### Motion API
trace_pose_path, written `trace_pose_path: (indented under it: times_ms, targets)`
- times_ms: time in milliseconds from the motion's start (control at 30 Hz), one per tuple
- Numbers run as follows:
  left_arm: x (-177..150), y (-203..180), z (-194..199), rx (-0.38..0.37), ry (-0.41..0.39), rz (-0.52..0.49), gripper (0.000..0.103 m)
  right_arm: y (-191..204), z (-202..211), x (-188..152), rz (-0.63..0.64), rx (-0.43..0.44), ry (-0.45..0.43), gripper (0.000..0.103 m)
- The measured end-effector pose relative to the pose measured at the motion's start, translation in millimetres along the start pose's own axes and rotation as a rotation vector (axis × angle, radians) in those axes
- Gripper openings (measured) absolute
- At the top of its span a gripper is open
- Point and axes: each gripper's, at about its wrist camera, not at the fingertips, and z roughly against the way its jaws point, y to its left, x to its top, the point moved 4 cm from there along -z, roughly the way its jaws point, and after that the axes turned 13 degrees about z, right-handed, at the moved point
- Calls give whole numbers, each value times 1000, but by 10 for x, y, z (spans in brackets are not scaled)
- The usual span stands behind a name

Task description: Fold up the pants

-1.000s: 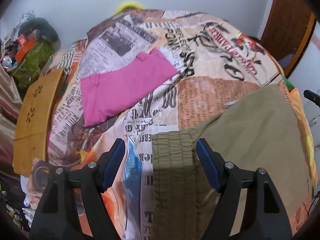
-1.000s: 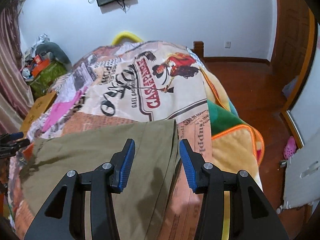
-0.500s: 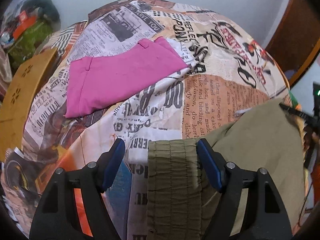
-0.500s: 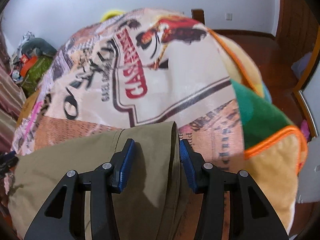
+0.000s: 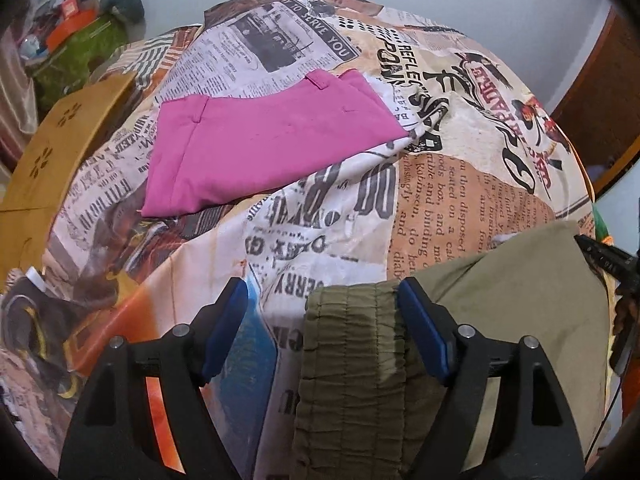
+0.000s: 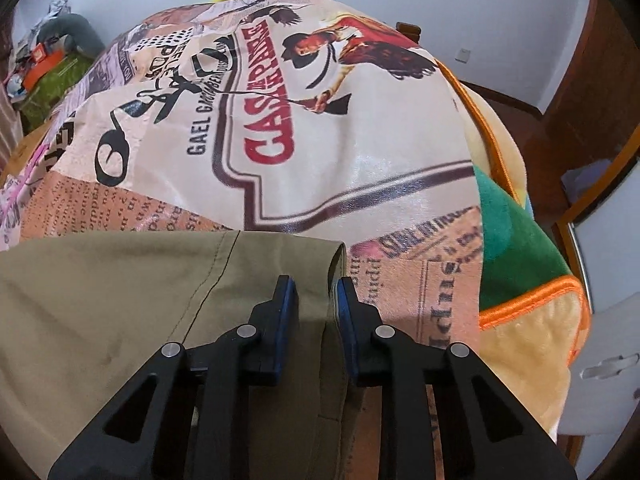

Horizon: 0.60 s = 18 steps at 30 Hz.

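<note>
Olive-green pants (image 5: 512,312) lie flat on a bed covered with a newspaper-print blanket (image 5: 328,216). My left gripper (image 5: 324,312) is open, its blue pads on either side of the gathered elastic waistband (image 5: 352,332). In the right wrist view my right gripper (image 6: 314,296) has narrowed onto the hem edge of the pants leg (image 6: 160,300), with the cloth between its pads. The tip of the right gripper shows at the far right of the left wrist view (image 5: 604,256).
Folded pink pants (image 5: 260,144) lie farther up the bed. A wooden board (image 5: 48,160) stands at the bed's left side, with clutter (image 5: 72,40) behind it. A green, orange and yellow blanket (image 6: 520,240) hangs at the right edge; wooden floor and door beyond.
My right gripper has closed from wide open onto the pants leg hem. Both grippers have come down closer to the bed. The left gripper stays open around the waistband.
</note>
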Motion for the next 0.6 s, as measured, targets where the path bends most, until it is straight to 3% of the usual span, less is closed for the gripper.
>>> trace_pose_path:
  times_ms: [67,133,200,300,367,433,600]
  targets:
    - [-11,-8,117,3,-6,-17,79,16,112,61,-20,19,-12,24]
    - [-30,-13,260,16,-37,-36,79,102,352,102,1,51,-55,41]
    - [-51,-35,382,-5,-48,-47,79,225,568,141,45,58,-107,48]
    - [-54,-99,535,-49,-61,-52,79,473,785,224,112,91,-157,49]
    - [-54,-170,586,-66,-64,-60,80,652,835,274,117,136,-178,54]
    - [-55,-245,594,-70,-58,-69,81,892,816,296,124,180,-196,69]
    - [-159,-374,426,-66,8,-96,81,1432,547,328,177,274,-130,69]
